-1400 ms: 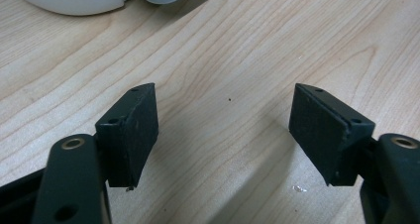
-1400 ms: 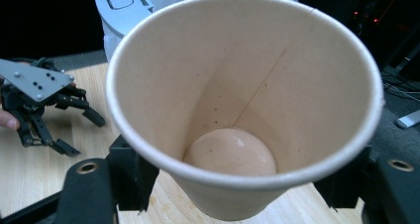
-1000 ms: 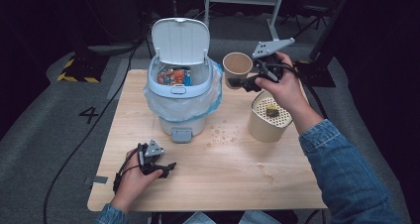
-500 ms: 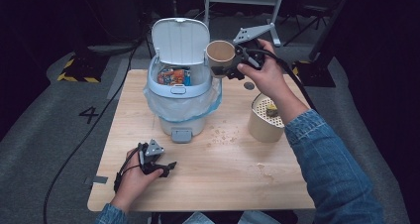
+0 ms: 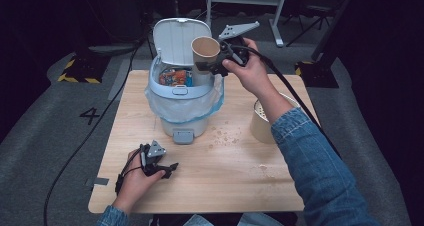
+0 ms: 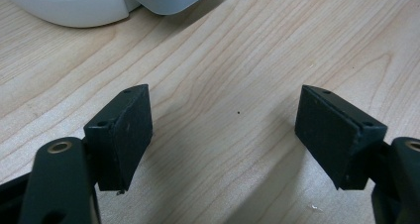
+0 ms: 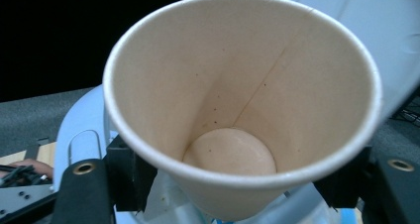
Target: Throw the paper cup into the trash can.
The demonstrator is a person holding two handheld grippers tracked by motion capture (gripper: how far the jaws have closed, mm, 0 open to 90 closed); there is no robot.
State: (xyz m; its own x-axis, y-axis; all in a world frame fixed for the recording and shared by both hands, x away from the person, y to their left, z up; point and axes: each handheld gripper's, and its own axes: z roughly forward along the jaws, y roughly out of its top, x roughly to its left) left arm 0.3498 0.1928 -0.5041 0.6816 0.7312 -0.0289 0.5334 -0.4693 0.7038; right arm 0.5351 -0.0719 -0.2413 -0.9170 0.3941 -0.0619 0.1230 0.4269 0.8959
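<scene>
A tan paper cup (image 5: 205,48) hangs tilted over the right rim of a pale blue pedal bin (image 5: 182,111), whose lid (image 5: 175,38) stands up. My right gripper (image 5: 214,66) is shut on the cup's lower part. In the right gripper view the cup (image 7: 237,105) is empty inside, with a black jaw on each side of its base. On the table's near left, my left gripper (image 5: 169,170) rests open in the person's hand. Its jaws (image 6: 223,130) stand wide apart over bare wood, with nothing between them.
The bin has a plastic liner and colourful wrappers (image 5: 175,77) inside. Its foot pedal (image 5: 183,135) faces the left gripper. A beige round container (image 5: 261,122) stands at the right, partly behind the sleeve. Crumbs (image 5: 222,133) lie on the wooden table (image 5: 235,186).
The right hand has carried the cup leftward, from above the beige container to over the bin's rim. The left hand has stayed put.
</scene>
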